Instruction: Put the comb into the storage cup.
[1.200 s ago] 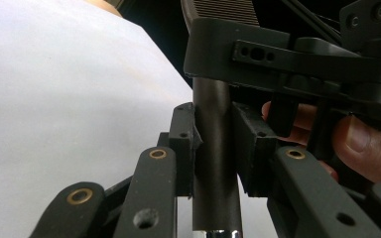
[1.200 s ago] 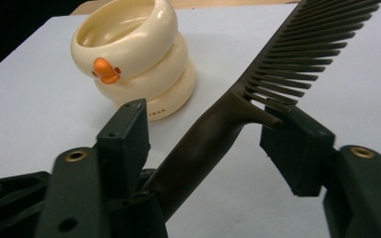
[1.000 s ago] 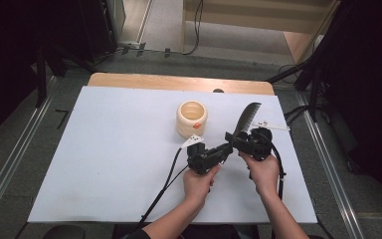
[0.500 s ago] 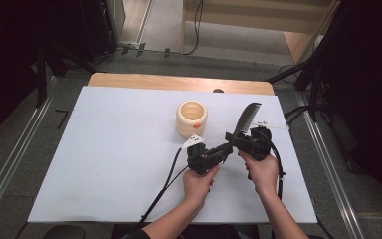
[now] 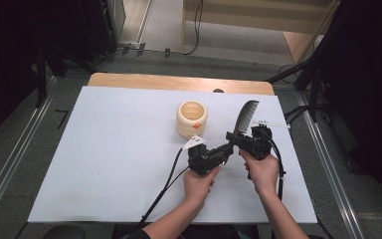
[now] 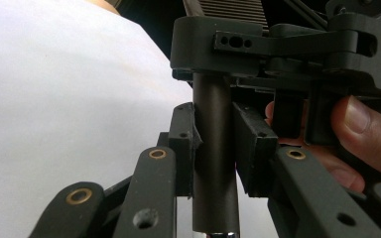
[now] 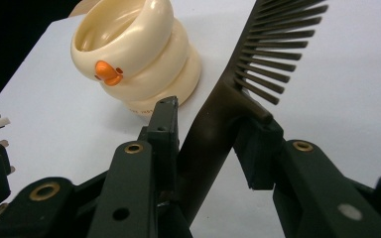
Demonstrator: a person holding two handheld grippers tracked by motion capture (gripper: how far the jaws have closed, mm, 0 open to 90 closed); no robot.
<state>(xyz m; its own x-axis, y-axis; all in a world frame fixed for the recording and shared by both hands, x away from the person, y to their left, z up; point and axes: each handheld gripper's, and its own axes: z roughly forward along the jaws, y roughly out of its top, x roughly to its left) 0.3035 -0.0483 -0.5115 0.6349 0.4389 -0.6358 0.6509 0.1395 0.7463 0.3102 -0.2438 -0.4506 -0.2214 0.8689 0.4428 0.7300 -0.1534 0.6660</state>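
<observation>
A dark brown comb is held above the white table, its teeth end pointing away from me. My right gripper is shut on the comb just below the teeth. My left gripper is shut on the comb's round handle, which stands upright between its jaws. The right gripper's black body and a person's finger fill the space just behind that handle. A cream ribbed cup with an orange duck beak stands on the table to the left of the comb.
A wooden strip borders the table's far edge. A small white stick lies beside the right gripper. Cables trail from both grippers toward the front edge. Metal rails and dark floor flank the table.
</observation>
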